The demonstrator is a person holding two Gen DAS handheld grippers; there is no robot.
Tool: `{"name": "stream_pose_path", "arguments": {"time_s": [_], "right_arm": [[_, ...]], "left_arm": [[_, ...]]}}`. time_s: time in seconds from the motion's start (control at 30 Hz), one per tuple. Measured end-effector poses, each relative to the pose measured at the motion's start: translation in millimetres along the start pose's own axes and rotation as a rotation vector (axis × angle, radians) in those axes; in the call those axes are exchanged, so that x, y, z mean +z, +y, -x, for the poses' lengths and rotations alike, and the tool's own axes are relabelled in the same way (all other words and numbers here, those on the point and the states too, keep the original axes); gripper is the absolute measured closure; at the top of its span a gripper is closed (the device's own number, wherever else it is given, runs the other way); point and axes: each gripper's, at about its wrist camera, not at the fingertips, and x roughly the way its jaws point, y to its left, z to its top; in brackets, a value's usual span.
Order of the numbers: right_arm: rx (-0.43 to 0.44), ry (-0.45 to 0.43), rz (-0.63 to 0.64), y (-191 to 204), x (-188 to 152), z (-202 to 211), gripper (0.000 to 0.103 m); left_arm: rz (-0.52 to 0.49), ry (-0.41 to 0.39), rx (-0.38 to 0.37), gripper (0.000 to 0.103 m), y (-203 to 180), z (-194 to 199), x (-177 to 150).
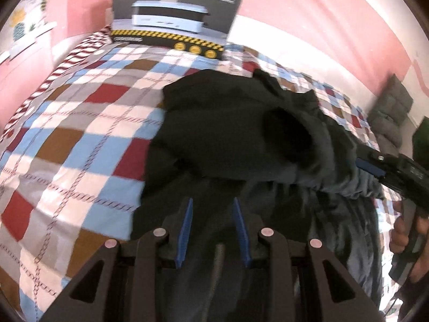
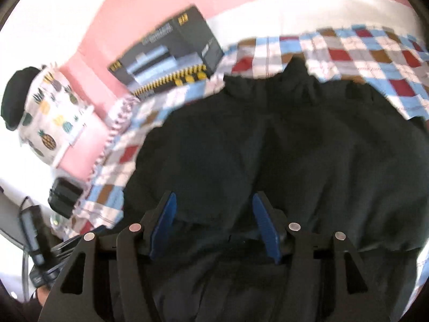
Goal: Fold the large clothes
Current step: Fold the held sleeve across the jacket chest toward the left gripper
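Left wrist view: the left gripper [image 1: 212, 230] hangs over the near edge of the dark jacket [image 1: 228, 134] on the checked bed [image 1: 80, 134], fingers narrowly parted, pinching nothing visible. Right wrist view: the right gripper [image 2: 214, 225], fingers spread and empty, faces the garment's bulk directly ahead; it seems nearer.

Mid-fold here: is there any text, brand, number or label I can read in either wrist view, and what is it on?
None legible.
Appliance box at the far end of the checked bedspread: yellow logo patch, white lines of print and three yellow badges, all too blurred to read.
Dark jacket: no label visible.
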Motion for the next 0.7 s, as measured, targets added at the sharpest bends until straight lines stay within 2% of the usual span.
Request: {"name": "stream_pose_path", "arguments": {"time_s": [0.07, 0.13, 0.17, 0.3, 0.33, 0.37, 0.4, 0.47, 0.5, 0.57, 0.63, 0.7], "right_arm": [[-0.010, -0.046, -0.008, -7, 0, 15, 0.043], [-0.060, -0.080, -0.036, -24, -1, 30, 0.043], [-0.103, -0.094, -0.067, -39, -4, 38, 0.043], [-0.189, -0.126, -0.196, -93, -13, 62, 0.043], [-0.205, -0.136, -0.210, -99, -14, 66, 0.046], [-0.230, -0.148, -0.225, -109, -15, 71, 0.054], [-0.266, -0.158, -0.237, -118, -14, 73, 0.058], [-0.301, -0.155, -0.251, -132, -12, 69, 0.069], [-0.314, -0.141, -0.250, -136, -11, 60, 0.071], [-0.327, -0.090, -0.240, -143, -12, 42, 0.074], [-0.341, -0.010, -0.209, -146, -16, 13, 0.074], [-0.349, 0.029, -0.154, -141, -19, -9, 0.074]], "left_arm": [[-0.019, 0.005, -0.035, 0.067, -13, -3, 9], [-0.042, 0.005, -0.074, 0.047, -28, -6, 18], [-0.057, 0.001, -0.100, 0.045, -37, -10, 23], [-0.136, 0.013, -0.169, 0.044, -74, -33, 45], [-0.153, 0.015, -0.176, 0.044, -83, -42, 51], [-0.164, 0.017, -0.170, 0.045, -89, -50, 54], [-0.174, 0.021, -0.166, 0.046, -96, -60, 59], [-0.188, 0.018, -0.152, 0.058, -105, -77, 64], [-0.197, 0.015, -0.124, 0.073, -108, -86, 65], [-0.216, 0.026, -0.025, 0.084, -108, -105, 64], [-0.207, 0.052, 0.040, 0.087, -99, -121, 62], [-0.193, 0.059, 0.043, 0.087, -92, -126, 60]]}}
